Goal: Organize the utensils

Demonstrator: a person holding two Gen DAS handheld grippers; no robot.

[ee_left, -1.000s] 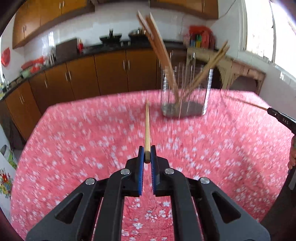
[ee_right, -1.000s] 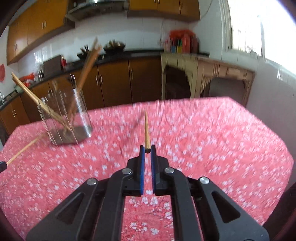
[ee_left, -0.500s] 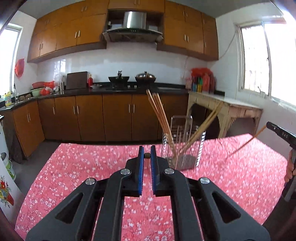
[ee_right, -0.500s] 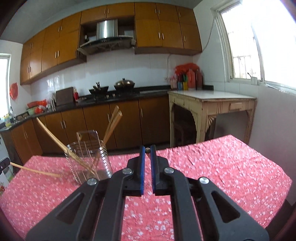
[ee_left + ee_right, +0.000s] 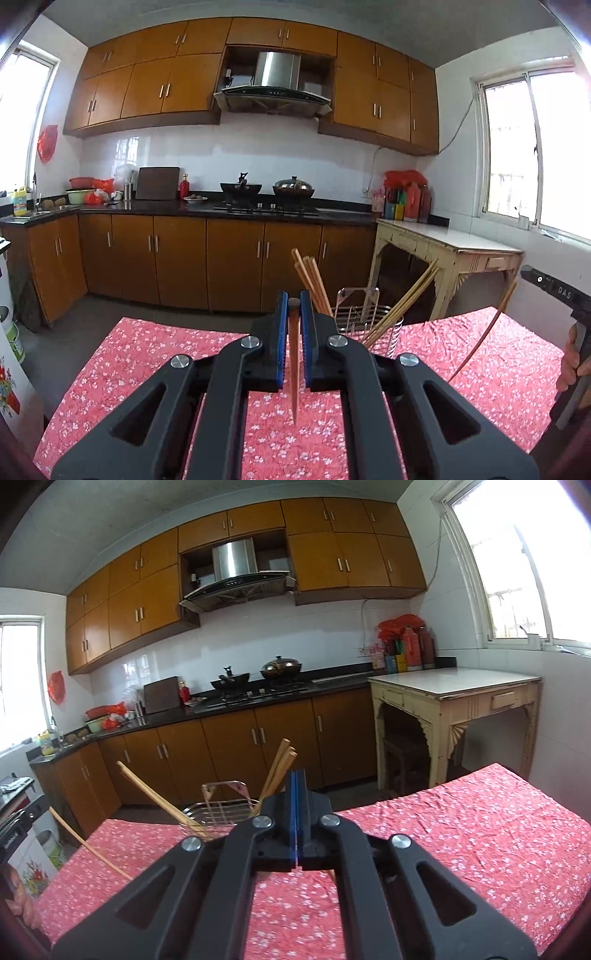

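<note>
L gripper (image 5: 294, 308) was clamped on one chopstick (image 5: 294, 365), tip hanging down over the worktop (image 5: 147, 354). R gripper (image 5: 296, 805) looked pinched on another chopstick (image 5: 480, 339). Holder (image 5: 365, 317) stood just beyond w/ several sticks in. Step: carrying to holder; next, prob. tip-first drop in.

Home kitchen: wooden cabinets (image 5: 236, 258), range hood (image 5: 275, 85), stove (image 5: 266, 209).
</note>
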